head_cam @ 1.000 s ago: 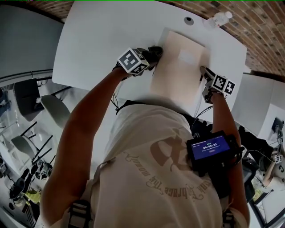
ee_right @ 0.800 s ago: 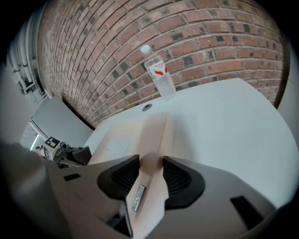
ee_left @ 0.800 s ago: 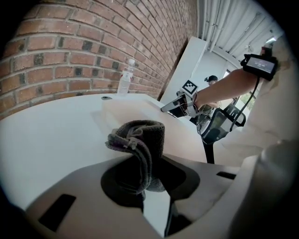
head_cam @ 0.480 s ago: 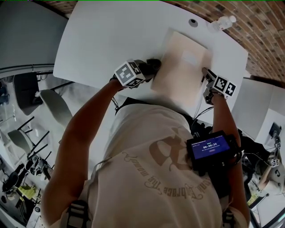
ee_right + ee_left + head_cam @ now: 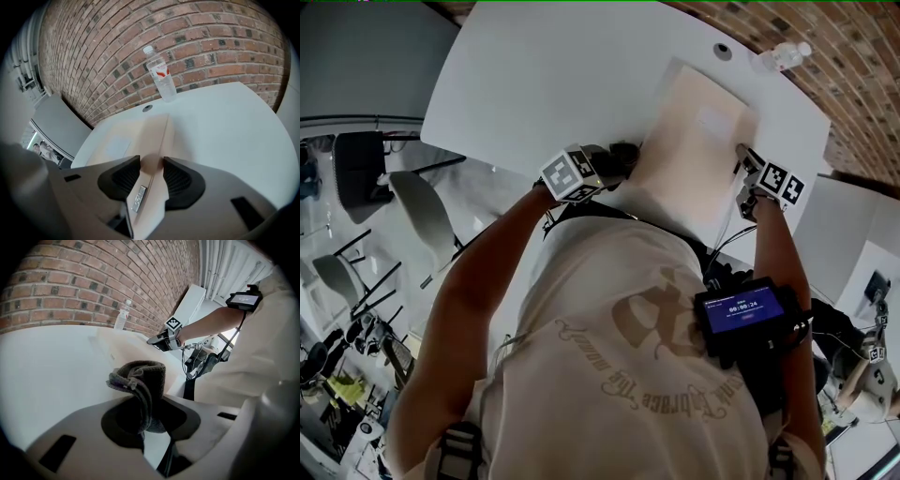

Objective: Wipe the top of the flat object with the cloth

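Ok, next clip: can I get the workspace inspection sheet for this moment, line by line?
Surface: white table with a round grommet hole near its far edge.
Job's things: tan flat object with a pale label lies flat on the table; dark cloth is bunched at its left edge.
Clutter: one clear water bottle stands upright by the wall.
Grippers: left gripper is shut on the cloth; right gripper clamps the flat object's right edge.
Cables: leads hang below the right gripper; a screen unit is strapped to that forearm.
Surroundings: brick wall behind the table; chairs to the left.
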`<action>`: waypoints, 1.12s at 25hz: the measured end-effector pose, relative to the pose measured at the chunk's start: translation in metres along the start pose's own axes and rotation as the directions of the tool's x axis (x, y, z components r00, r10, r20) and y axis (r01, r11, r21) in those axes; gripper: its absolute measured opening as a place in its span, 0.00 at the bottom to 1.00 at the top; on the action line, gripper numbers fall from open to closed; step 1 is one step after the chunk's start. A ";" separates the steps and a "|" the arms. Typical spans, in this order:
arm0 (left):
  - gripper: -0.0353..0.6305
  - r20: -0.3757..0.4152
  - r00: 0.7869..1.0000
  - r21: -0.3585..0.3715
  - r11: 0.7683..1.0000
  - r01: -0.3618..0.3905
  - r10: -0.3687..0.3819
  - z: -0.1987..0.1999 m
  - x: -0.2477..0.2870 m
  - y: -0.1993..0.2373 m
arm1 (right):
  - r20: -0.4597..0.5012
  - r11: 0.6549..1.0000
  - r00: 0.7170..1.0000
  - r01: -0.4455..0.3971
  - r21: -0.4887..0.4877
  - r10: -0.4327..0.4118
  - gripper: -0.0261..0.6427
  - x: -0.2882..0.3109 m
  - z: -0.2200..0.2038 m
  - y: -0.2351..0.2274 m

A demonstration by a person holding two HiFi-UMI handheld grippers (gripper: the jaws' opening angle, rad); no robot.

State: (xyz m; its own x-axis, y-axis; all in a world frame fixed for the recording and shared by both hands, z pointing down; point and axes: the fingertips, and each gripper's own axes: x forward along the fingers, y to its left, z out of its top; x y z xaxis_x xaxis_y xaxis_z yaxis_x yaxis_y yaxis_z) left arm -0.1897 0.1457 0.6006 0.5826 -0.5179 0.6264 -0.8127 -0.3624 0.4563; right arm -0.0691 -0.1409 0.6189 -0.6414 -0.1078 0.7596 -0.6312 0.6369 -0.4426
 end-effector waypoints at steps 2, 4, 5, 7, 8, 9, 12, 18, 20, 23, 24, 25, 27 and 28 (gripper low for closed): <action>0.20 -0.009 1.000 0.002 1.000 0.013 -0.013 -0.005 0.000 -0.005 | 0.005 1.000 1.000 0.008 -0.004 -0.008 0.29 -0.001 0.001 -0.002; 0.20 -0.025 0.999 0.002 1.000 0.026 -0.026 -0.010 -0.001 -0.008 | 0.010 1.000 1.000 0.016 -0.009 -0.016 0.29 0.001 0.002 -0.001; 0.20 -0.035 0.999 0.004 0.999 0.032 -0.032 -0.014 -0.003 -0.011 | 0.011 1.000 1.000 0.018 -0.013 -0.018 0.29 0.002 0.002 0.000; 0.20 -0.057 0.997 0.012 0.999 0.043 -0.042 -0.022 -0.007 -0.018 | 0.016 1.000 1.000 0.019 -0.021 -0.019 0.29 0.001 0.000 0.004; 0.20 -0.069 0.997 0.018 0.999 0.046 -0.045 -0.024 -0.009 -0.021 | 0.020 1.000 1.000 0.019 -0.025 -0.018 0.29 -0.001 0.000 0.004; 0.20 -0.081 0.996 0.023 0.999 0.047 -0.045 -0.026 -0.009 -0.025 | 0.025 0.999 1.000 0.019 -0.029 -0.018 0.29 -0.003 0.000 0.003; 0.20 -0.095 0.995 0.007 1.000 0.024 -0.024 -0.032 -0.015 -0.026 | 0.038 0.999 0.999 0.019 -0.042 -0.018 0.29 -0.005 0.002 0.002; 0.20 -0.018 0.992 -0.182 0.975 -0.127 0.126 -0.038 -0.021 -0.015 | 0.029 0.997 1.000 0.012 -0.080 -0.009 0.29 -0.001 0.002 0.008; 0.20 0.000 0.983 -0.248 0.953 -0.177 0.182 -0.035 -0.018 -0.016 | 0.027 0.994 1.000 0.010 -0.109 -0.007 0.28 -0.002 0.004 0.008; 0.20 0.012 0.964 -0.351 0.904 -0.245 0.266 -0.034 -0.012 -0.020 | 0.020 0.990 1.000 -0.003 -0.142 0.006 0.29 -0.007 0.004 0.007; 0.21 0.015 0.955 -0.389 0.882 -0.266 0.295 -0.034 -0.011 -0.020 | 0.018 0.988 1.000 -0.014 -0.151 0.017 0.29 -0.009 0.004 0.010; 0.21 0.018 0.946 -0.432 0.856 -0.285 0.324 -0.035 -0.010 -0.020 | 0.015 0.987 0.999 -0.030 -0.158 0.033 0.29 -0.011 0.004 0.014; 0.21 0.024 0.925 -0.529 0.790 -0.311 0.380 -0.038 -0.011 -0.020 | 0.007 0.985 0.998 -0.066 -0.161 0.068 0.31 -0.015 -0.001 0.022; 0.21 0.025 0.914 -0.577 0.753 -0.317 0.404 -0.041 -0.011 -0.021 | 0.003 0.984 0.997 -0.082 -0.156 0.083 0.32 -0.018 -0.005 0.025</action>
State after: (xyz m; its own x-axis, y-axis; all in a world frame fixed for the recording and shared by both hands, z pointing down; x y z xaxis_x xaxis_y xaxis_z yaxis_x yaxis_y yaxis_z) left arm -0.1789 0.1907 0.6097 0.2040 -0.6394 0.7413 -0.7910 0.3385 0.5096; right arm -0.0713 -0.1198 0.5969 -0.6931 -0.0565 0.7187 -0.5007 0.7549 -0.4236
